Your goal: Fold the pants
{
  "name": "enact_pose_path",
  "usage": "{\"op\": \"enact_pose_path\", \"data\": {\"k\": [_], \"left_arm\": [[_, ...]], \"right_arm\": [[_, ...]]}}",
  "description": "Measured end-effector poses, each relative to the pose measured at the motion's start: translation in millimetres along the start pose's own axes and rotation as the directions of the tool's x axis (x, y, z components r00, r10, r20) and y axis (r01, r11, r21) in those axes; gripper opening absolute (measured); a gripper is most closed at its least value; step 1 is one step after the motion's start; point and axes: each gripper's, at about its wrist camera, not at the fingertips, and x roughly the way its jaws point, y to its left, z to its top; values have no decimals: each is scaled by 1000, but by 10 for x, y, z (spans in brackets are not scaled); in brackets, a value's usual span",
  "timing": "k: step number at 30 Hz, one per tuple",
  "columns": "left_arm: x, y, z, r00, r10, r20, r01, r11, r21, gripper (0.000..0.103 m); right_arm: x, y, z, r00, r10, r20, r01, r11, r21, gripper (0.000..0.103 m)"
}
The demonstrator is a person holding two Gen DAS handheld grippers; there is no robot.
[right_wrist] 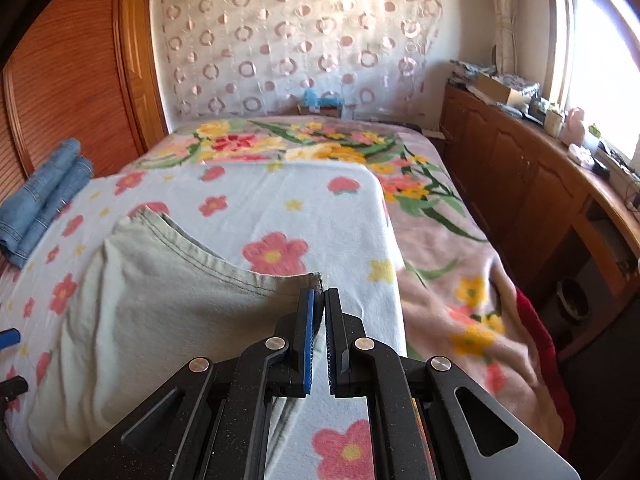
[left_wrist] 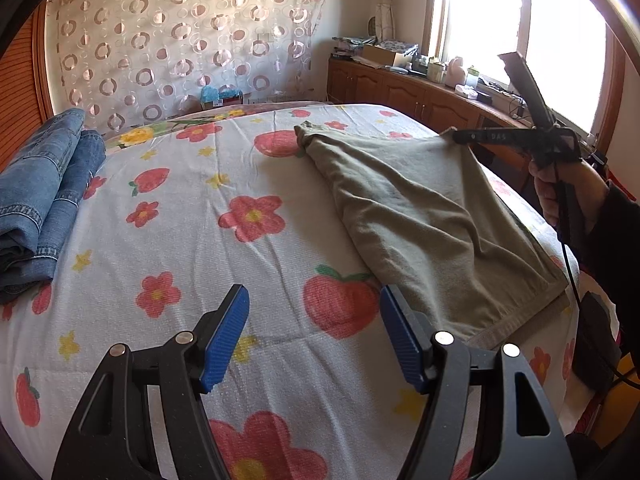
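Olive-grey pants (left_wrist: 420,216) lie on the flowered bedsheet (left_wrist: 200,240), one end lifted. My right gripper (right_wrist: 319,298) is shut on a corner of the pants (right_wrist: 168,304) and holds it above the bed; it also shows in the left wrist view (left_wrist: 454,136) at the pants' far right corner. My left gripper (left_wrist: 314,316) is open and empty, low over the sheet, just left of the pants' near hem. One blue fingertip (right_wrist: 10,337) of it shows at the left edge of the right wrist view.
Folded blue jeans (left_wrist: 44,200) lie at the bed's left edge, also in the right wrist view (right_wrist: 44,204). A wooden cabinet (left_wrist: 420,96) with clutter runs under the window on the right. A wooden wardrobe (right_wrist: 72,80) stands left. A floral blanket (right_wrist: 440,220) covers the bed's right side.
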Motion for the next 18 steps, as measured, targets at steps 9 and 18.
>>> {"op": "enact_pose_path", "data": {"k": [9, 18], "left_arm": [[-2, -5, 0, 1000, -1, 0, 1, 1000, -2, 69], [-4, -8, -2, 1000, 0, -2, 0, 1000, 0, 69]], "right_arm": [[67, -8, 26, 998, -14, -54, 13, 1000, -5, 21], [-314, 58, -270, 998, 51, -38, -53, 998, -39, 39]]}}
